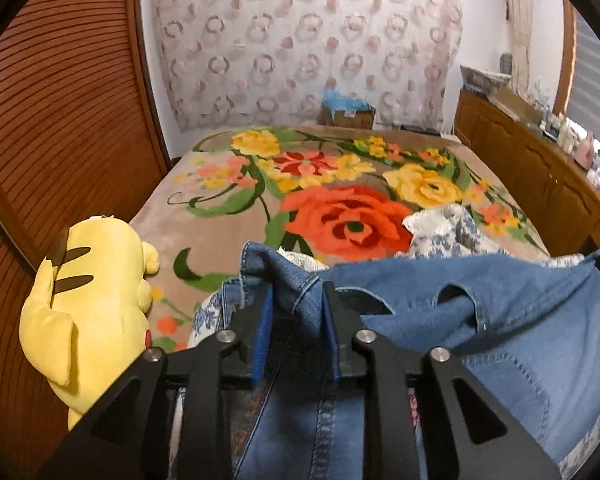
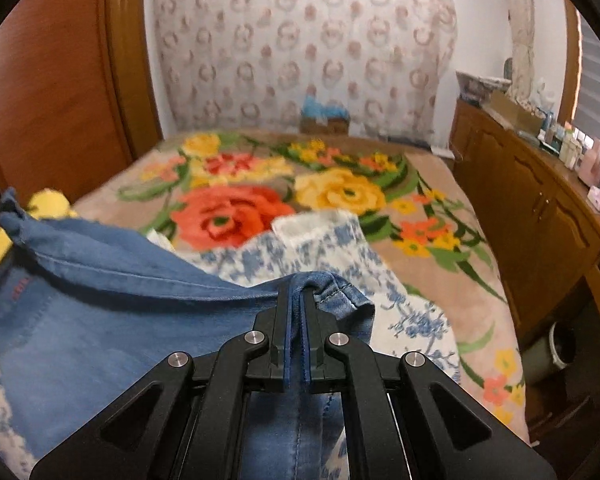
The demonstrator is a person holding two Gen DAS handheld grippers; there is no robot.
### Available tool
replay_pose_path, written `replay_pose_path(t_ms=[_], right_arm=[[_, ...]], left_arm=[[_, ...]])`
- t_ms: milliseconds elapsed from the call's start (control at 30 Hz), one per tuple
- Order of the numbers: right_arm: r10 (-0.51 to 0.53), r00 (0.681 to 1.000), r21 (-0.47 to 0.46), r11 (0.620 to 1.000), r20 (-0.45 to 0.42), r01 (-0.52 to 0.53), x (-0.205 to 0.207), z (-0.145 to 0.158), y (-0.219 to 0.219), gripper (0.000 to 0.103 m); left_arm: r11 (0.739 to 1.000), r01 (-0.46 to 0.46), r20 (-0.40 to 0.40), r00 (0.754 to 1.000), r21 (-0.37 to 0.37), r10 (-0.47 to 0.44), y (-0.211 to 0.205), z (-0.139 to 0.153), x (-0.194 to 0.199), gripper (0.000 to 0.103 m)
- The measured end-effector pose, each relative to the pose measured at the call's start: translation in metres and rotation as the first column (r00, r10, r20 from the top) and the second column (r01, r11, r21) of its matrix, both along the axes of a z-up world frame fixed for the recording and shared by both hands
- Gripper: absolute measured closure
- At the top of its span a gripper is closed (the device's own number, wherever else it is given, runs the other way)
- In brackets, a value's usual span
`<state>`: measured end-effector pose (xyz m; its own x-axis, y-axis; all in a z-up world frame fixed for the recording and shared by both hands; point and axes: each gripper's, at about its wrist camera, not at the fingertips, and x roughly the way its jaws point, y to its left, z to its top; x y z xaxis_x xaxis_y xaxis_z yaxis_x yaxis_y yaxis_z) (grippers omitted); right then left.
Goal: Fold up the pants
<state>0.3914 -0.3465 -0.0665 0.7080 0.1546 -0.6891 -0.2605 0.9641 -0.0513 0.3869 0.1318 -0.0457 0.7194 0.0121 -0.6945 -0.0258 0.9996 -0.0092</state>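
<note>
Both grippers are clamped on denim, and the jeans (image 1: 480, 320) hang between them above a bed. Farthest left in the left wrist view, a yellow Pikachu plush (image 1: 88, 300) lies on the bed's left edge, against the slatted wooden headboard (image 1: 60, 120). Just right of it, the left gripper (image 1: 296, 316) has its blue-padded fingers (image 1: 260, 340) closed on a thick bunch of the jeans at one end of the waistband; the pads sit somewhat apart because of the folded cloth packed between them. From there the waistband stretches rightward, sagging a little, with a belt loop standing up from it. Beyond the jeans, the floral blanket (image 1: 228, 200) covers the bed, its large red rose near the middle, and a white cloth with blue print (image 1: 444, 228) lies crumpled on it, partly under the jeans. In the right wrist view, the right gripper (image 2: 298, 320) pinches the other end of the waistband, its fingers nearly together with only a thin fold of denim between them. This view is blurred, so finer stitching detail is hard to make out. At the far right, a wooden cabinet (image 2: 532, 216) runs along the bedside, its top crowded with small containers.
</note>
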Motion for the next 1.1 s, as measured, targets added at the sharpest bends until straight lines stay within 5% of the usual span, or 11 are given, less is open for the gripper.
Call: replay_pose_path(t_ms=[100, 500, 900, 1100], right_arm=[[-0.006, 1.0, -0.013, 1.0, -0.028, 0.006, 0.007, -0.014, -0.001, 0.102], [-0.03, 1.0, 0.02, 0.999, 0.008, 0.03, 0.008, -0.016, -0.006, 0.102], [-0.019, 1.0, 0.089, 0.996, 0.022, 0.017, -0.055, 0.012, -0.026, 0.058], [-0.032, 0.999, 0.098, 0.995, -0.042, 0.036, -0.101, -0.002, -0.037, 0.055]], left_arm=[[1.0, 0.01, 0.007, 1.0, 0.009, -0.01, 0.004, 0.004, -0.009, 0.061], [0.999, 0.04, 0.024, 0.999, -0.016, -0.039, 0.004, 0.013, -0.027, 0.058], [0.995, 0.093, 0.006, 0.996, -0.024, -0.093, -0.021, -0.003, -0.059, 0.058], [0.994, 0.106, -0.024, 0.994, -0.014, -0.106, -0.029, -0.022, -0.084, 0.058]])
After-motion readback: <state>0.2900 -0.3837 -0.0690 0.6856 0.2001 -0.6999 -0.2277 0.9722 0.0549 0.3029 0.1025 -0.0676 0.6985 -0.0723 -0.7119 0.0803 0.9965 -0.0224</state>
